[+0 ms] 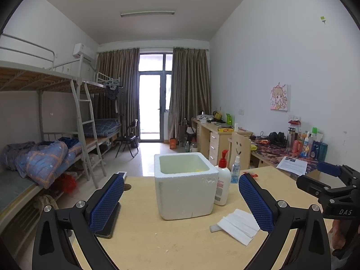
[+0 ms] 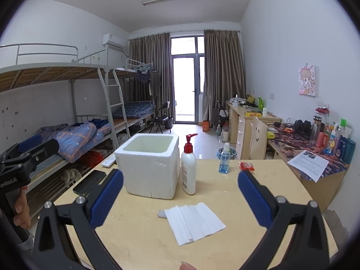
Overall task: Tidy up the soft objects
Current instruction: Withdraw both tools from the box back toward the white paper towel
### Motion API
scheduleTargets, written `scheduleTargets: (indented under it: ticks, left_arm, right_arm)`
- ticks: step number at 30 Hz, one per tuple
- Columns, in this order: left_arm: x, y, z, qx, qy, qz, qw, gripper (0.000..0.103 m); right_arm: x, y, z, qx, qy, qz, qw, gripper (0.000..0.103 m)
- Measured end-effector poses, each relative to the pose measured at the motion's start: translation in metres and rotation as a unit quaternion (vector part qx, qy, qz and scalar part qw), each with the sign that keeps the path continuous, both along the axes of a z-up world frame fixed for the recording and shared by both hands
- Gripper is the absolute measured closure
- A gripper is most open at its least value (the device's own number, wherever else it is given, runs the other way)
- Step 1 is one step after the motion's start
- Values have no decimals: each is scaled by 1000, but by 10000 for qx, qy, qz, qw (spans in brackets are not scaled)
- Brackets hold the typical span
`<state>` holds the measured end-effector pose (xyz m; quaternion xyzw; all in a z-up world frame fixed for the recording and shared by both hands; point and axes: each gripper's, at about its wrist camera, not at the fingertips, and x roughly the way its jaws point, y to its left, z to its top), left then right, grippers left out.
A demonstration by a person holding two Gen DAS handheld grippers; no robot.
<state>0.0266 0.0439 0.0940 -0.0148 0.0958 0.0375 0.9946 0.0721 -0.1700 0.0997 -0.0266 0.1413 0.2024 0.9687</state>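
The folded white tissue stack [image 2: 194, 222] lies on the worktop [image 2: 139, 236] at lower centre, long axis slanting lower-left to upper-right, directly between the empty, wide-open right hand-held gripper [image 2: 180, 200] fingers, nearer than the equally open, empty left hand-held gripper [image 1: 181, 199].

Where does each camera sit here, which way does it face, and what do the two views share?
Left wrist: rides the left tongs, facing the foam box straight ahead; its open blue pads frame the view, right tongs at the right edge.
Right wrist: rides the right tongs, facing the folded white tissue; open pads, with the left tongs and a hand at the left edge.
Shared: box, tissue, lotion bottle, spray bottle, table.
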Motion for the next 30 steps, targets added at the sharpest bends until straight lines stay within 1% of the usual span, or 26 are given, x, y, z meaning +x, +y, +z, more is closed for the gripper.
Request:
scheduleTargets:
  ticks: [3, 7, 11, 14, 16, 18, 22, 25, 28, 30]
  left_arm:
    - [-1, -3, -9, -34, 13, -127, 9999, 1]
    - [-2, -7, -19, 10, 23, -152, 9999, 1]
    - [2, -6, -30, -98, 33, -235, 9997, 1]
    - [3, -7, -41, -165, 3, -365, 9992, 1]
    - [5, -9, -48, -127, -48, -349, 9993, 1]
    - [10, -10, -55, -73, -8, -366, 9993, 1]
    - [18, -8, -67, -166, 87, -525, 9984, 1]
    - [21, -10, -76, -212, 47, -572, 9981, 1]
    - [26, -11, -84, -231, 85, -535, 9983, 1]
    - [31, -10, -90, -264, 186, -329, 9989, 1]
  right_arm:
    - [-4, -2, -9, -43, 17, 26, 10000, 0]
    - [-7, -4, -21, -117, 6, -2, 9999, 0]
    - [-7, -7, -30, -118, 11, 16, 9999, 0]
    - [-4, -11, -38, -71, 16, 4, 10000, 0]
    - [-2, -13, -43, -60, 35, 17, 10000, 0]
    - [1, -15, -49, -58, 89, 19, 9999, 0]
    - [9, -18, -62, -14, 235, 27, 9997, 0]
    - [11, -20, -69, -101, 216, -38, 9997, 0]
    - [12, -22, -76, -163, 175, -58, 9997, 0]
    - [14, -22, -81, -177, 207, -51, 9996, 0]
